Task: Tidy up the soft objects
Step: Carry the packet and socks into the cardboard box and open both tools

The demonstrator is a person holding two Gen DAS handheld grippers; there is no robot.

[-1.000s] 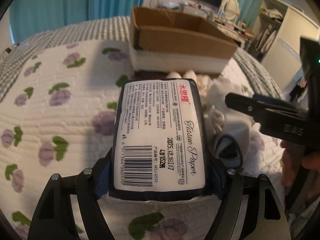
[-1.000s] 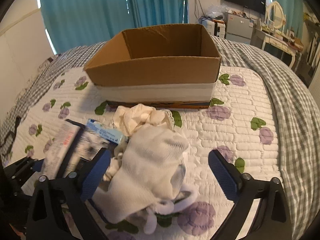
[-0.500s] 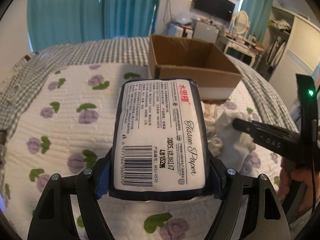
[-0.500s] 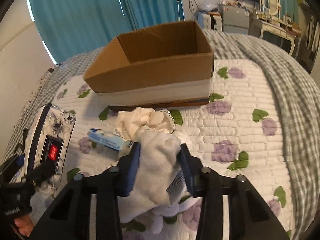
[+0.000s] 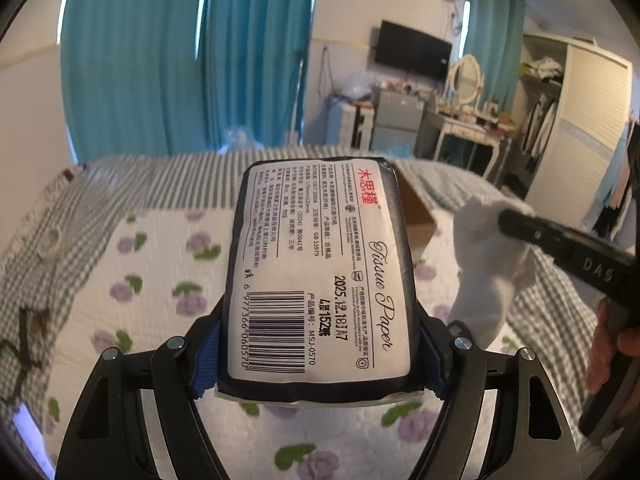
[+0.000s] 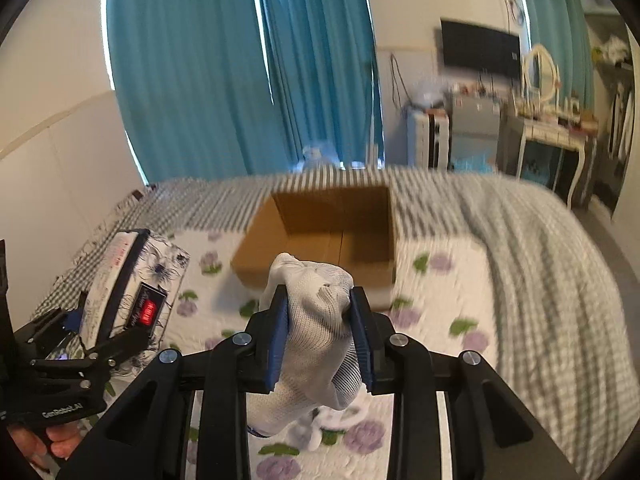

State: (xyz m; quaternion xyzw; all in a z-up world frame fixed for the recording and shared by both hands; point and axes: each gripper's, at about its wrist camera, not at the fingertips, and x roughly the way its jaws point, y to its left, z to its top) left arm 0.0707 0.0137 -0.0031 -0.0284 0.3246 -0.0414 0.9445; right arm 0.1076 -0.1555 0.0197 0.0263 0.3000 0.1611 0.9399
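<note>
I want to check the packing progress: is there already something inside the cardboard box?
No, the right wrist view shows only the bare floor of the box; the sock is held outside it.

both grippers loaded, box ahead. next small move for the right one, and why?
Probably carry the right gripper forward until it is over the cardboard box, then open. It is shut on the white sock, lifted off the quilt, and the box ahead shows a bare floor. The left gripper holds the tissue pack off to the side.

Dim daylight; motion blur; fisheye warp
</note>
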